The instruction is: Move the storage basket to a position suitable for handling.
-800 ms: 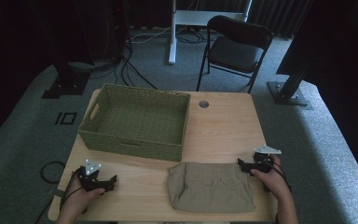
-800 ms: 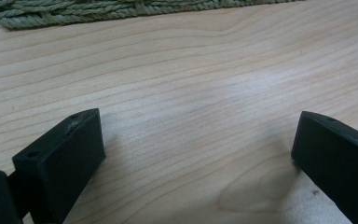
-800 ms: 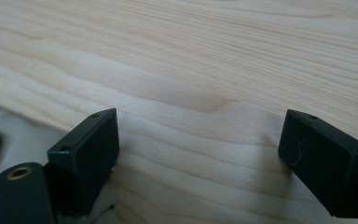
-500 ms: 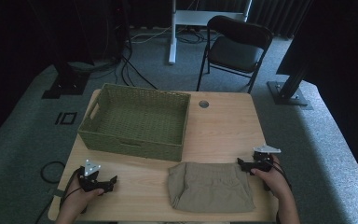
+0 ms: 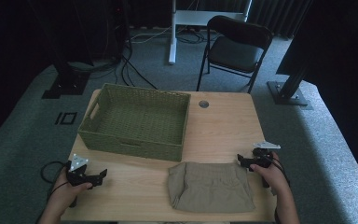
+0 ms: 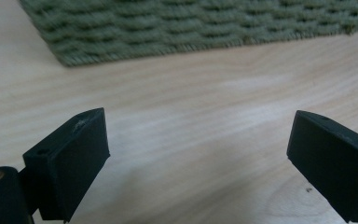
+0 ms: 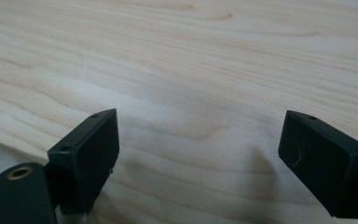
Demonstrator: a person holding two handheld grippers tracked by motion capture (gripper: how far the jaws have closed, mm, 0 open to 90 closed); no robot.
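Flanking folded cloth [image 5: 210, 186] (basket [image 5: 137, 121] behind)

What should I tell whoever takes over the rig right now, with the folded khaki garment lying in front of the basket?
Left tongs: open, holding nothing, low over the table's near left corner, pointing toward the garment.
Right tongs: open, holding nothing, just off the garment's right edge; whether they touch the cloth I cannot tell.
Folded khaki garment: flat at the near edge, in front of the basket's right end.
Green woven basket: far left part of the table, nothing inside.
Done: garment looks folded.
Left: probably grip it from both sides and lift it into the basket.
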